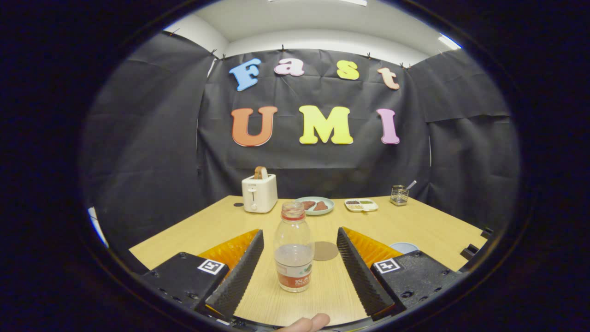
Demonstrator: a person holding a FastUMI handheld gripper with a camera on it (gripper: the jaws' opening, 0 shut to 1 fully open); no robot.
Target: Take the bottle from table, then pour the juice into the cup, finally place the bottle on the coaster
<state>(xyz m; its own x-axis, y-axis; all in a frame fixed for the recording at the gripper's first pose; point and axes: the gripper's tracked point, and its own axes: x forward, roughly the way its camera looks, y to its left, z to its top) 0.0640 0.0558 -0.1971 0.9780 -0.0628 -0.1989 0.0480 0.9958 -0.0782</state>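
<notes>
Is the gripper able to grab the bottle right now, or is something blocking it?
Probably yes. The bottle stands upright on the table between the open fingers of the gripper, with a gap on each side and nothing between. The coaster lies beyond it, out of the way.

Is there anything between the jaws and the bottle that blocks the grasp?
Nothing visible does. The bottle stands upright on the table, between the open jaws of the gripper, touching neither. The coaster lies just behind it, out of the way.
</notes>
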